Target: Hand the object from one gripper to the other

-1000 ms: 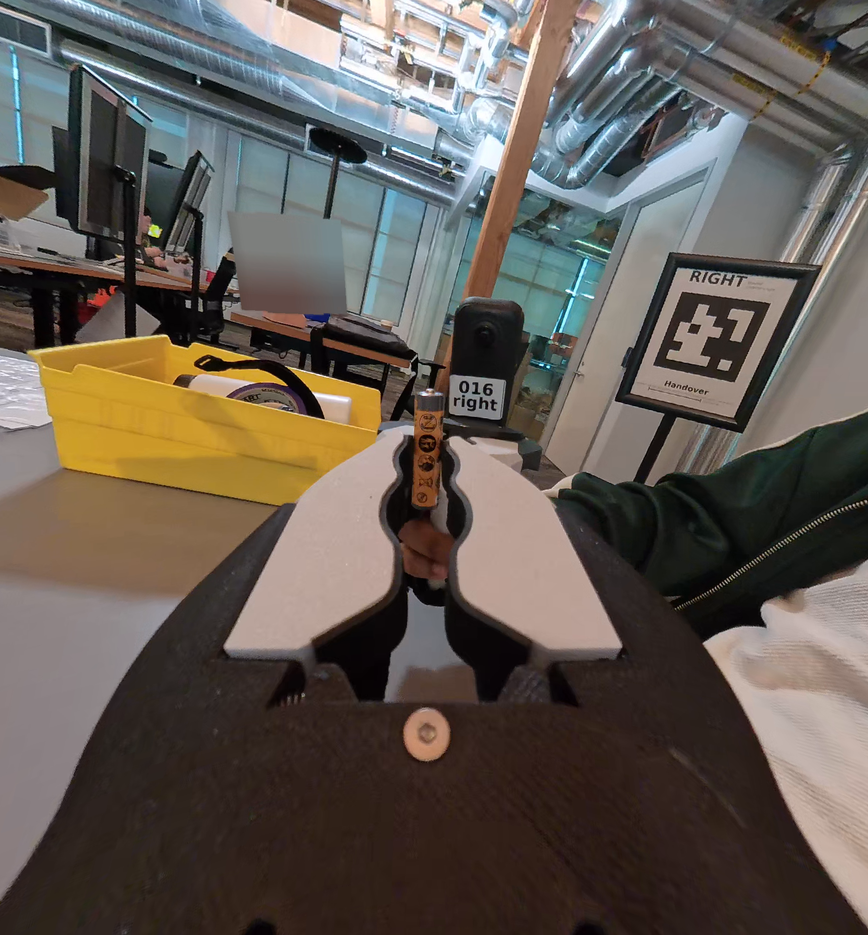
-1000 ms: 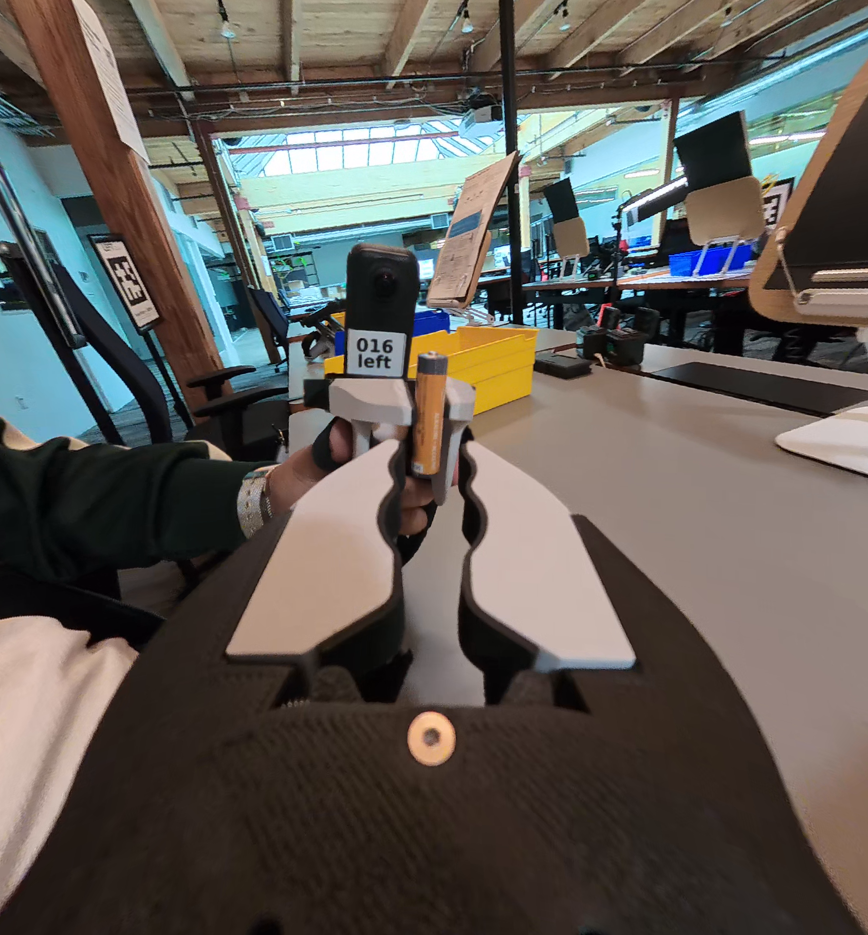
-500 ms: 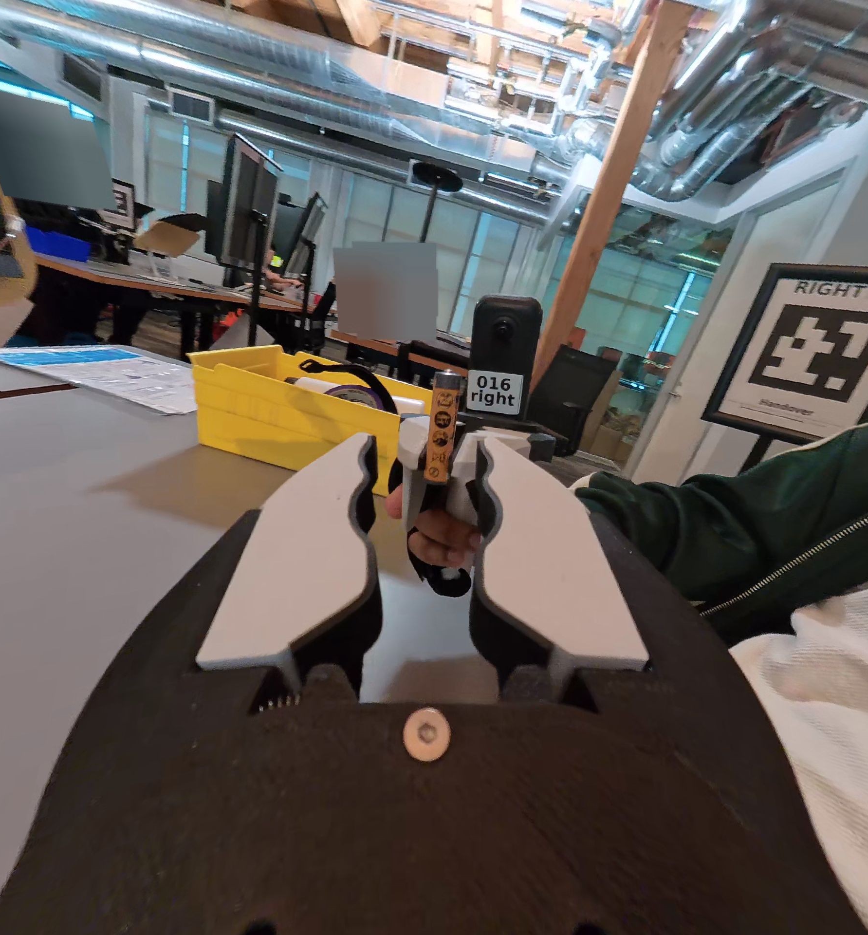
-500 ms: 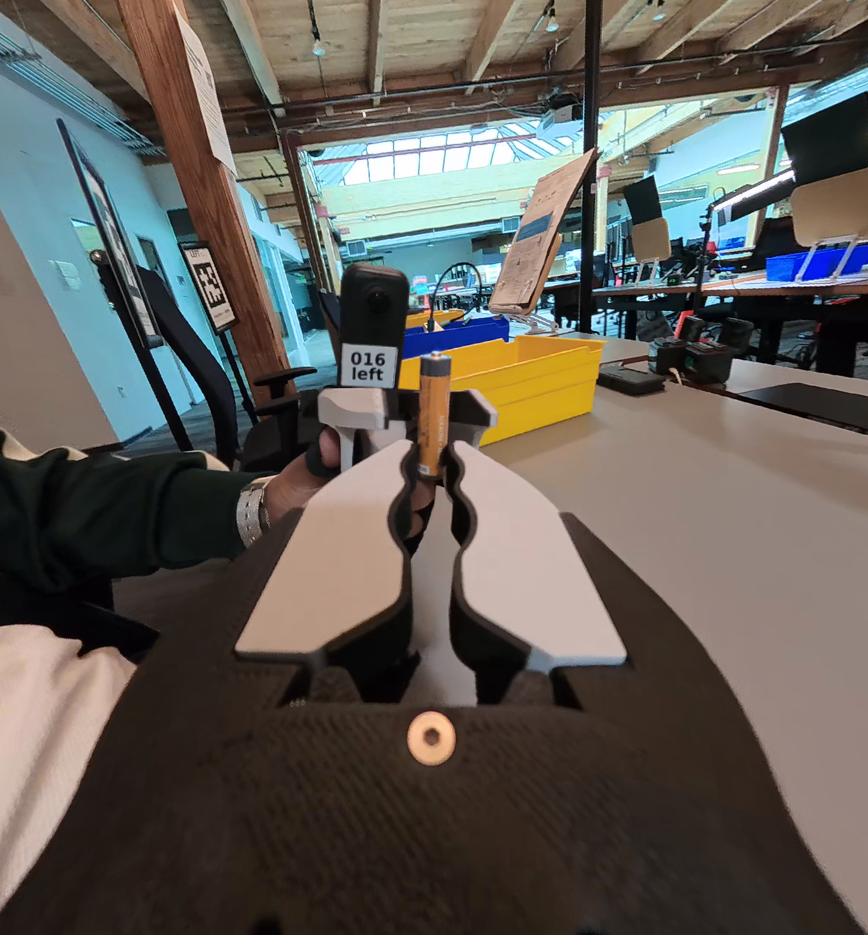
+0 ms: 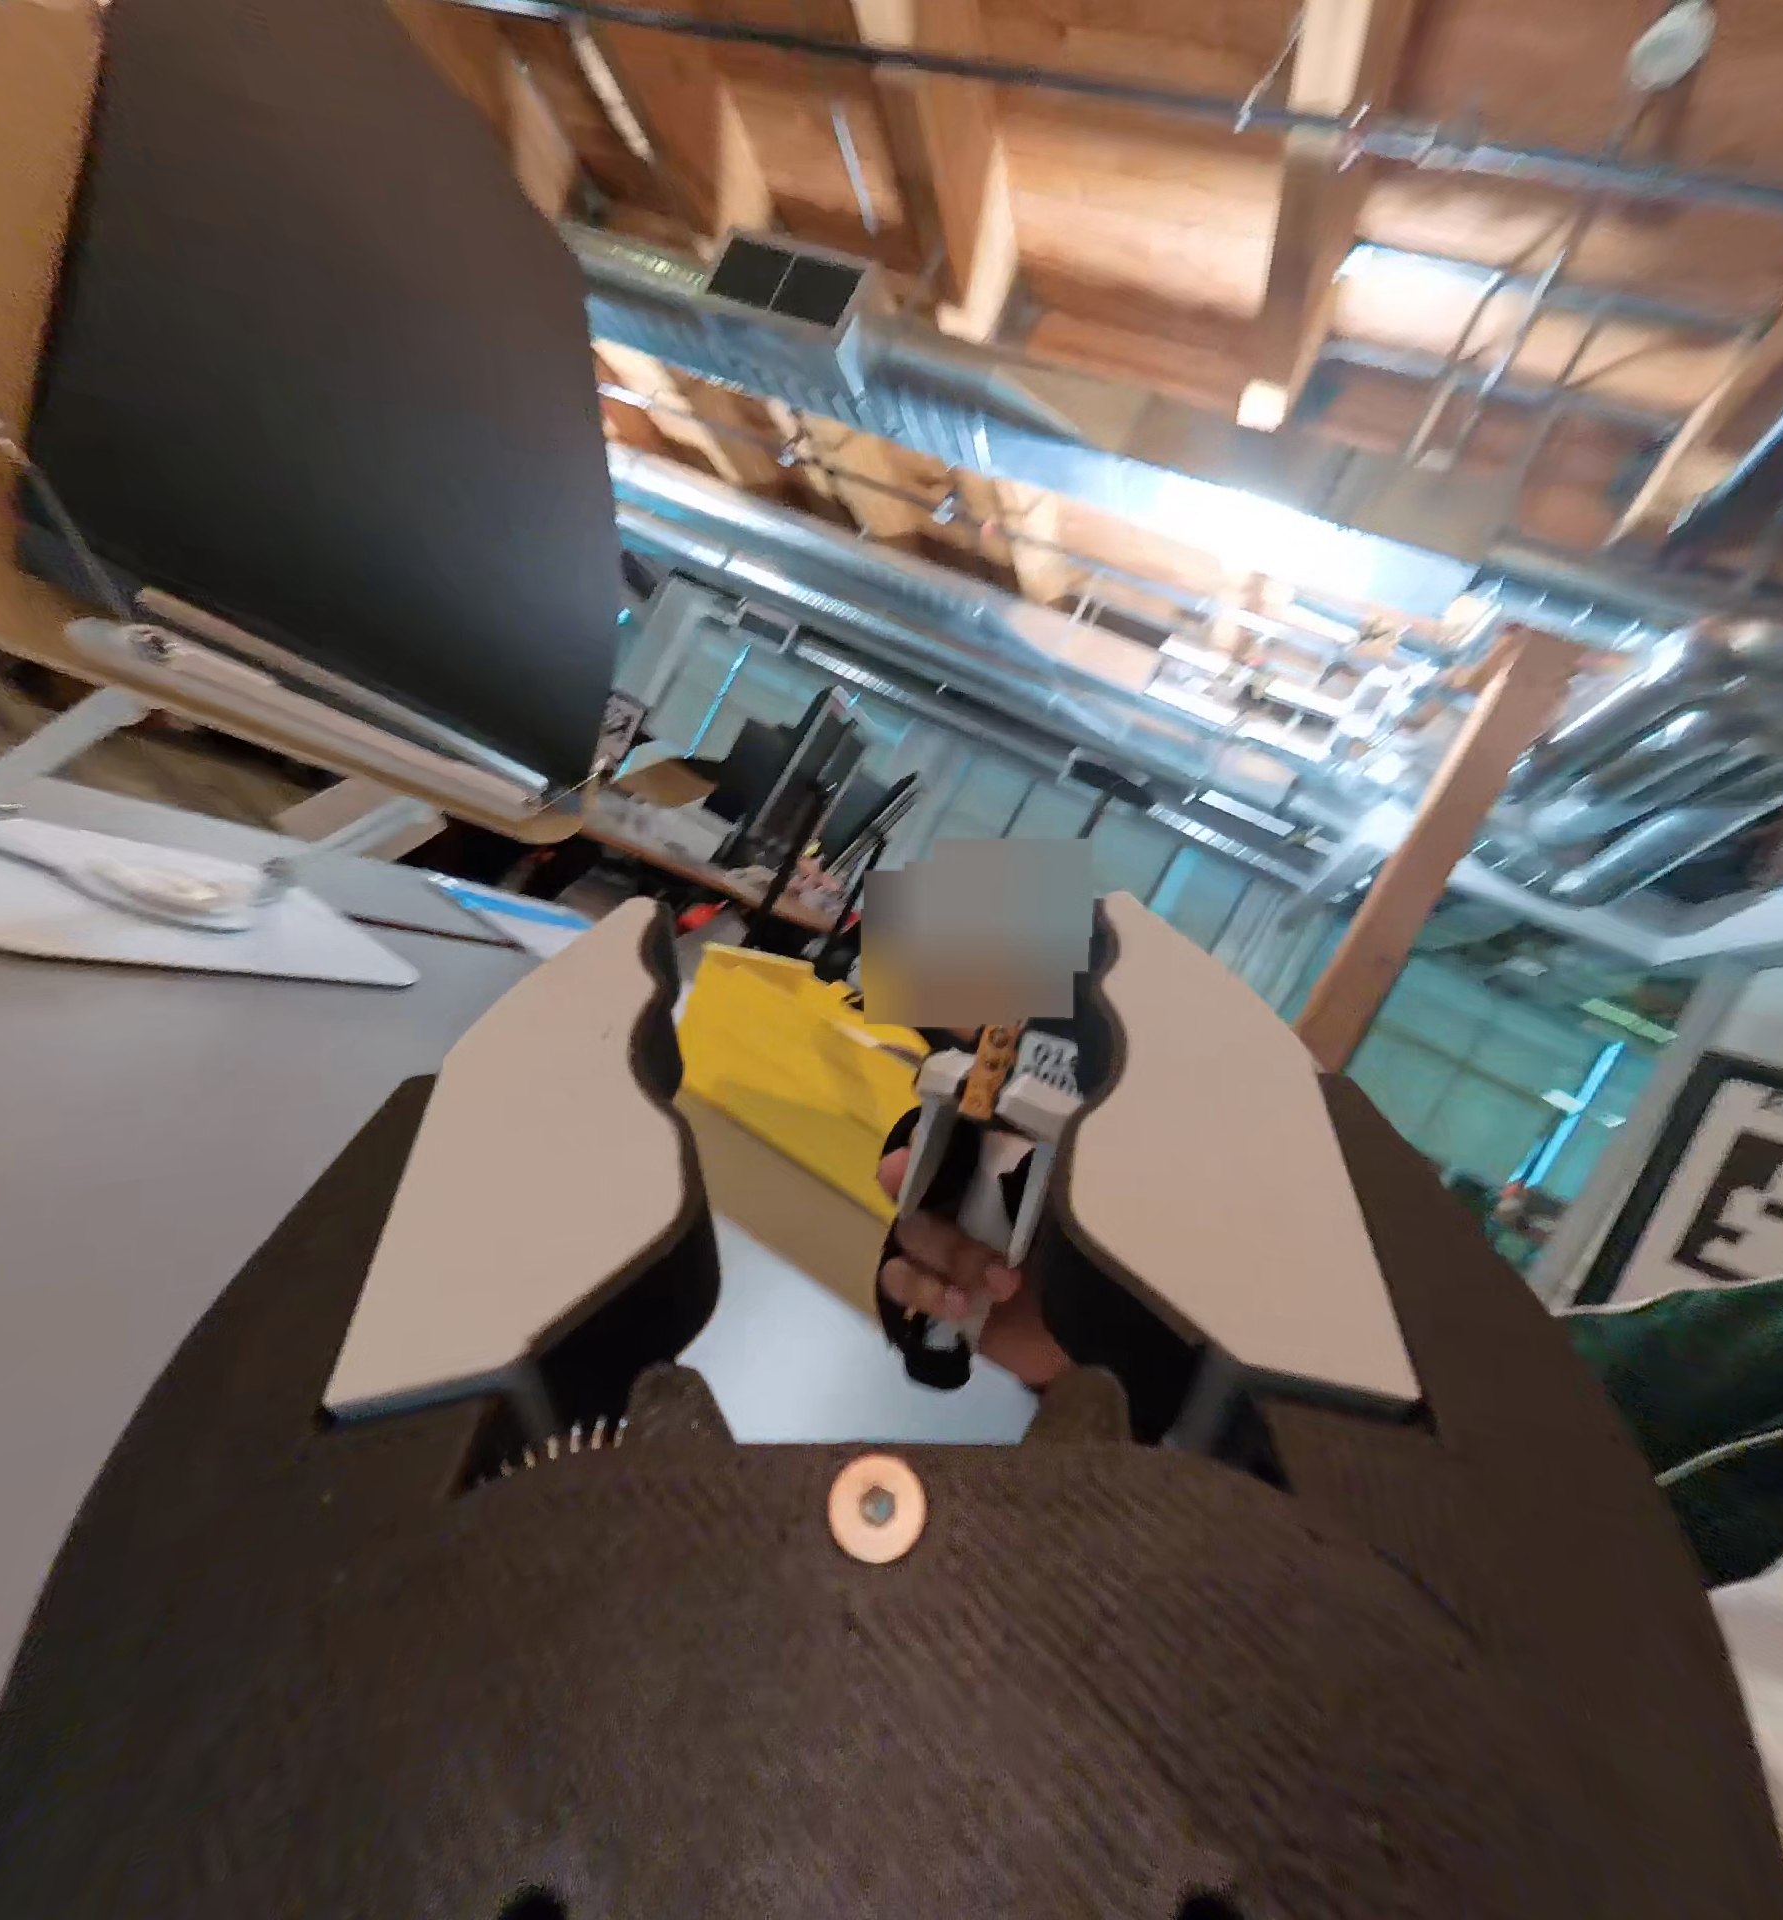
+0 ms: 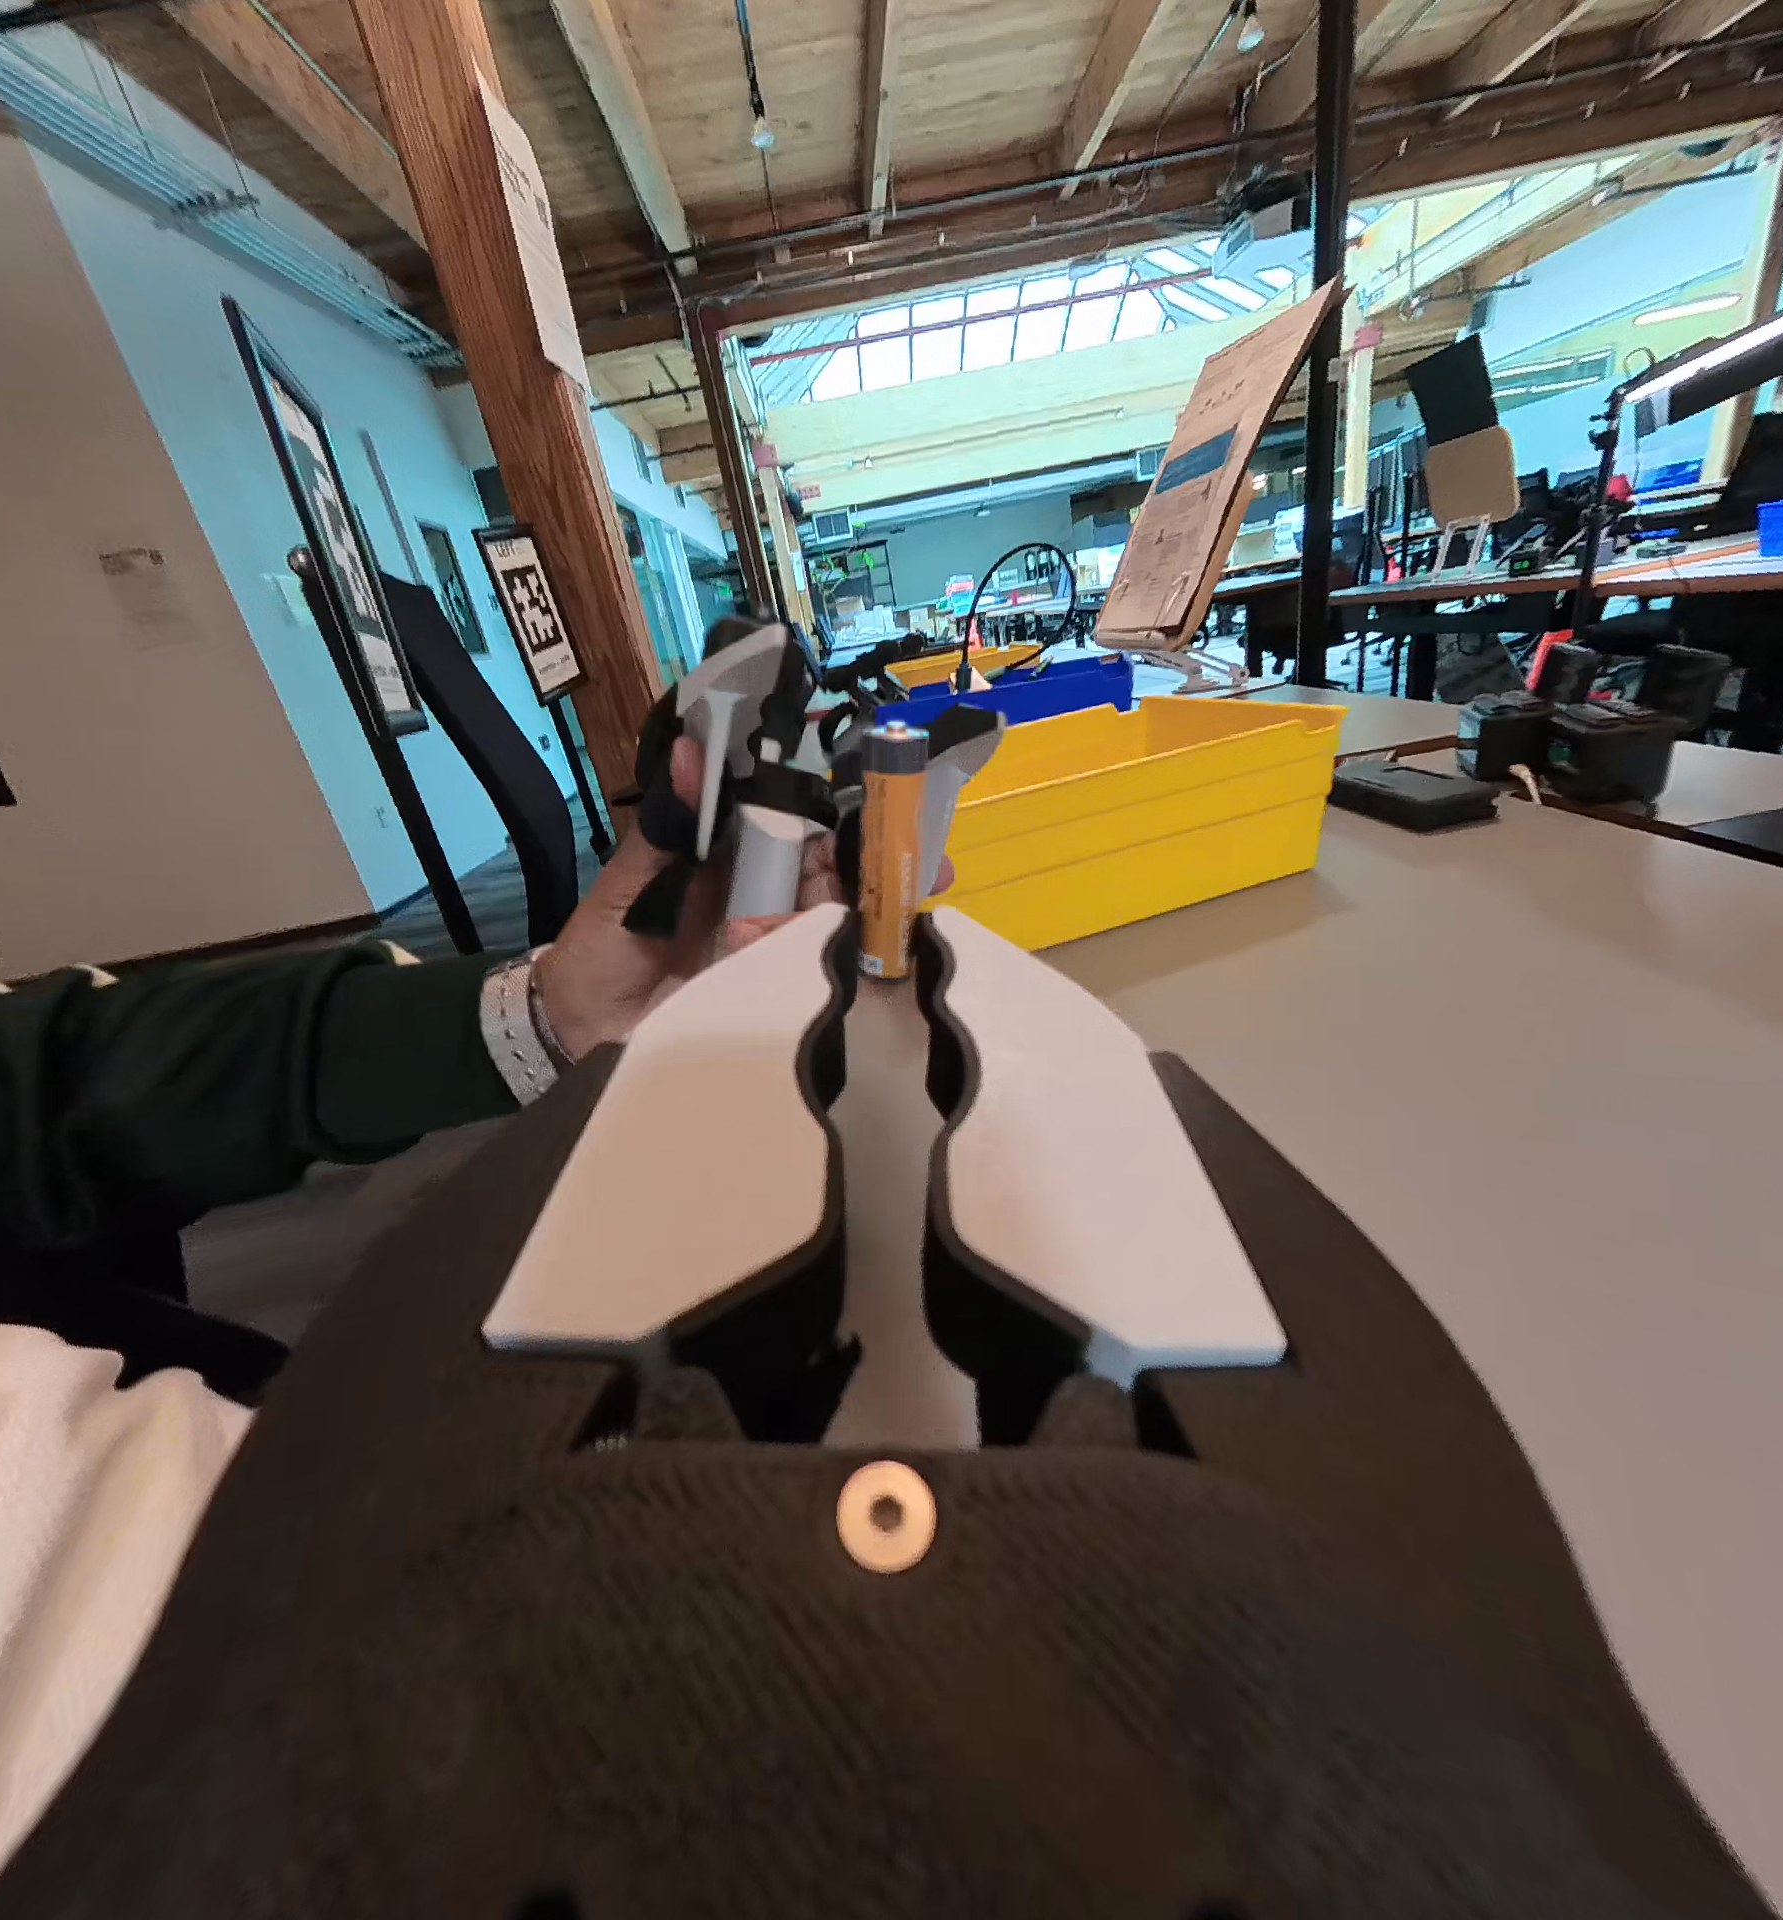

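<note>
An orange and black battery (image 6: 887, 862) stands upright between the tips of my right gripper (image 6: 885, 935), which is shut on its lower end. My left gripper (image 5: 882, 935) is wide open and empty, tilted upward. In the right wrist view the left gripper (image 6: 825, 758) sits just behind and left of the battery, its jaws spread and clear of it, held by a hand in a green sleeve. In the left wrist view the right gripper (image 5: 986, 1091) shows farther off with the battery (image 5: 991, 1065) in its tips.
A yellow bin (image 6: 1136, 800) stands on the grey table (image 6: 1489, 1039) behind the grippers, with a blue bin (image 6: 1032, 686) beyond it. Black devices (image 6: 1573, 738) lie at the far right. A dark panel on a white stand (image 5: 326, 395) rises at the left. There is about 11 cm between the tips of the two grippers.
My left gripper let go of the battery, opened wide, and drew back and tilted up. My right gripper closed on the battery and now holds it alone.
</note>
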Tool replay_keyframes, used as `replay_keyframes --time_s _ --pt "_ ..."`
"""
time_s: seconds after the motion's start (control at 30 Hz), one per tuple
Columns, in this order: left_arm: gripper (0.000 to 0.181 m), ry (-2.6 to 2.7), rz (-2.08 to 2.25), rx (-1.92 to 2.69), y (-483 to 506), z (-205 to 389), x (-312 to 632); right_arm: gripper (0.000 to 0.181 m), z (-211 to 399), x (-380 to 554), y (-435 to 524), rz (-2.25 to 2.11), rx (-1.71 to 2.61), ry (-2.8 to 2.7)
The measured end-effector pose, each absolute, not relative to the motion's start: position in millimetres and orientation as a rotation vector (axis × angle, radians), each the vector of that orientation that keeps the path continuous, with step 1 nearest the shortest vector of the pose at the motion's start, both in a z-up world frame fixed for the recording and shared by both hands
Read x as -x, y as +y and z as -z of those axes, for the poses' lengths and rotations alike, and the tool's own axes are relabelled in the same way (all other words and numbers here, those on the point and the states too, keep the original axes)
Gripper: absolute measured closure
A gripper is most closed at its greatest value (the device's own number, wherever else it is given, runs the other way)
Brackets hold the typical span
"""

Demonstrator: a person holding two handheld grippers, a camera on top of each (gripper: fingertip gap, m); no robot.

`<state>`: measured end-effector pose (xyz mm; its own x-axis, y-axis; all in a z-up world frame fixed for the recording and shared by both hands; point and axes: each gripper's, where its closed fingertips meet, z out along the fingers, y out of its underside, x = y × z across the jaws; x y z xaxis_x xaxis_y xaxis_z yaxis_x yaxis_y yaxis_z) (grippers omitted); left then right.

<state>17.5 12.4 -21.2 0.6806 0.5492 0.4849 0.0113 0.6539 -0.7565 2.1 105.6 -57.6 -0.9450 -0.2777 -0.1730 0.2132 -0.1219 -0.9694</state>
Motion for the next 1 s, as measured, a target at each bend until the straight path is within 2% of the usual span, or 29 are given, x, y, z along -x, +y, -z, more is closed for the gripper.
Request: replay_keyframes --time_s 0.1,0.17,0.47,0.67,0.73,0.87,0.93,1.0 --pt "0.134 -0.804 -0.373 0.934 20 31 -22 0.171 66 -12 95 2.086 0.139 1.891" --pt "0.142 -0.796 -0.356 1.013 33 34 -25 0.17 70 -19 88 2.048 0.179 1.917" --pt "0.157 -0.735 -0.517 1.358 87 52 -27 0.17 74 -31 84 2.003 0.215 1.914" --pt "0.161 -0.727 -0.532 1.389 100 54 -25 0.17 77 -38 83 1.985 0.262 1.948" --pt "0.172 -0.728 -0.536 1.37 99 52 -25 0.17 78 -39 84 1.992 0.275 1.964" --pt "0.172 -0.714 -0.491 1.387 104 52 -25 0.17 78 -38 87 1.99 0.267 1.96" --pt "0.172 -0.71 -0.48 1.389 105 52 -23 0.157 76 -35 89 2.009 0.257 1.956" --pt "0.172 -0.712 -0.457 1.377 106 52 -21 0.128 73 -25 90 2.09 0.223 1.971"
